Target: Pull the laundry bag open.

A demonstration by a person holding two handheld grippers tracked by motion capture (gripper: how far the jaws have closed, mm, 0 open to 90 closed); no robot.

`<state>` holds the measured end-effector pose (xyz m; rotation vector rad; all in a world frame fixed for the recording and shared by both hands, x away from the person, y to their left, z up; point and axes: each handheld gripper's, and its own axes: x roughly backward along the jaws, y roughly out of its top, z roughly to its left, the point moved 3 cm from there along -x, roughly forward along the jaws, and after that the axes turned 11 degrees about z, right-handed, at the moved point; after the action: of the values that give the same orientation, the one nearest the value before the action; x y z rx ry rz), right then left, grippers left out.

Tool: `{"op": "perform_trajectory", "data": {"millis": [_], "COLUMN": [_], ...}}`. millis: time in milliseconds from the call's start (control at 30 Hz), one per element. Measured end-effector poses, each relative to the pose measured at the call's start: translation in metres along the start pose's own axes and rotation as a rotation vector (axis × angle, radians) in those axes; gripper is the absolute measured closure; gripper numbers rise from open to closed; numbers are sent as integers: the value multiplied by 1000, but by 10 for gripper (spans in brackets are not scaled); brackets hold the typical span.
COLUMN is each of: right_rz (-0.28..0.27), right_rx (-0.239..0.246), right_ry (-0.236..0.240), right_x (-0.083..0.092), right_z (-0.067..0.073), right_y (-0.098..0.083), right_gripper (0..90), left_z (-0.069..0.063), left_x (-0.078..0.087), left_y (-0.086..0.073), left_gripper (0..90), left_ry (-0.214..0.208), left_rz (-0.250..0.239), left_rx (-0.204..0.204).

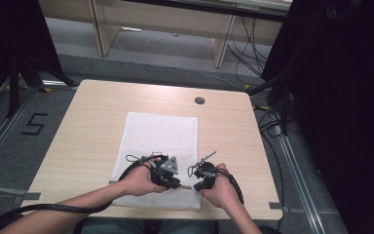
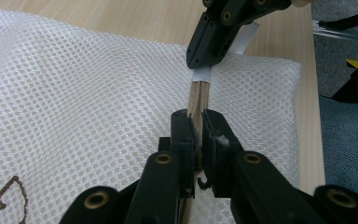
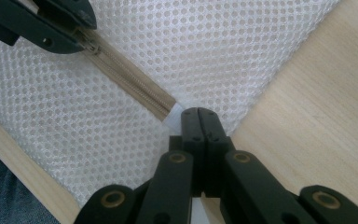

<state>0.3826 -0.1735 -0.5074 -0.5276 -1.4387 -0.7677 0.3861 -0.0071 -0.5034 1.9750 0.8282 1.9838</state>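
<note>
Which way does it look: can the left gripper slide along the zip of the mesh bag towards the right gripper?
Probably yes. The left gripper pinches the zip of the mesh bag, and the stretch up to the right gripper lies bare.

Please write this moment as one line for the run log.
scene: white mesh bag flat on table | left gripper: shut on zipper | right gripper: shut on white end tab of bag

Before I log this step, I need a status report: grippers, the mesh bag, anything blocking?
Left gripper shut on zipper. Right gripper shut on white end tab. Mesh bag flat on table. Nothing in the way.
</note>
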Motion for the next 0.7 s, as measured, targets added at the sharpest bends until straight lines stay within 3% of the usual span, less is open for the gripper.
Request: {"op": "perform_trajectory", "data": {"millis": [100,233,300,367,467,533,700], "right_rz": [-3,8,-2,-3,-2,-3,-3], "right_rx": [2,-20,3,3,3,4,3], "right_ry": [-4,6,-5,-6,-5,-5,-5], "right_x": [0,0,0,0,0,0,0], "right_z": [0,1,0,0,0,0,0], "right_y": [0,0,0,0,0,0,0], "right_gripper": [900,900,900,900,900,900,900], "left_z": [1,0,0,0,1,1,2], "left_x": [0,1,0,1,3,3,4], "left_y": [-1,-2,-2,-3,-4,-5,-6], "left_gripper": [832,832,832,832,832,832,832], "left_ry": [7,-4,-5,10,4,-2,1], "left_rz": [9,-2,0,10,5,1,1], "left_rx": [-10,10,4,-6,-8,12,-4]}}
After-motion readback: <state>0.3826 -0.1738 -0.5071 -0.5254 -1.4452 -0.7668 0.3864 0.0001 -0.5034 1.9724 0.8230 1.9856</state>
